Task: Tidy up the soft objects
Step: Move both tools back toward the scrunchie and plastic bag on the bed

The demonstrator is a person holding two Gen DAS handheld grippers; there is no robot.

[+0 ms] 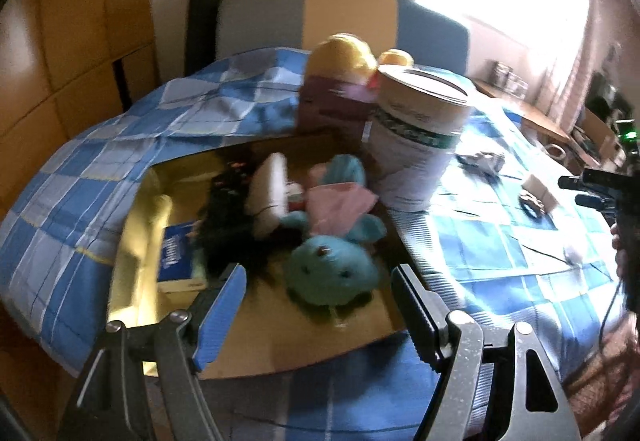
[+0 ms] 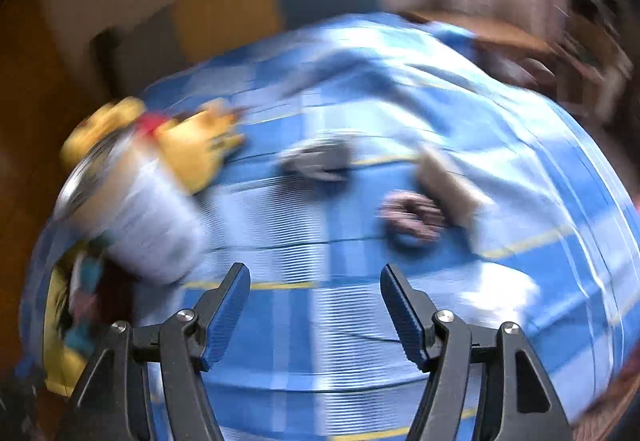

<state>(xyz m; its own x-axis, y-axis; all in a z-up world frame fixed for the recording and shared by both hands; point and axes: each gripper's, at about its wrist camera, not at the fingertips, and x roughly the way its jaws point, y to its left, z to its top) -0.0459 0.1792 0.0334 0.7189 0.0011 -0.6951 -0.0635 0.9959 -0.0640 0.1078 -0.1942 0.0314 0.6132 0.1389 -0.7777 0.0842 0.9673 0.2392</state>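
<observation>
Two tongs in our hands, both gaping, nothing betw. the pads. Left tongs [image 1: 318,315] hang over the near end of a cardboard box [image 1: 280,341] that lies open on the bed [image 1: 500,241], on a blue-check quilt. In the box: a teal plush [image 1: 334,273] face-up close to the tongs, a 2nd teal toy [image 1: 344,169] behind it w/ pink cloth [image 1: 340,205] across it, a white roll [image 1: 268,197] leaning mid-box, sth black and furry [image 1: 228,225] at its left, a blue pack [image 1: 178,253] against the left wall. Just beside the box's far right corner stands a tall can [image 1: 416,145], upright; a yellow plush [image 1: 348,53] sits behind it next to a maroon box [image 1: 332,101].

Right tongs [image 2: 316,315] are over bare quilt, well apart from the box; that view is heavily blurred. There we make out the can [image 2: 136,209] at left, the yellow plush [image 2: 192,149] touching it, the box edge [image 2: 60,353] at lower left. Loose on the quilt ahead of the right tongs: a grey soft item [image 2: 320,161], a dark ring-like thing [image 2: 412,217] and a beige block [image 2: 448,185] just beside it; can't tell what they are. The right device shows at the left view's right edge [image 1: 600,189].
</observation>
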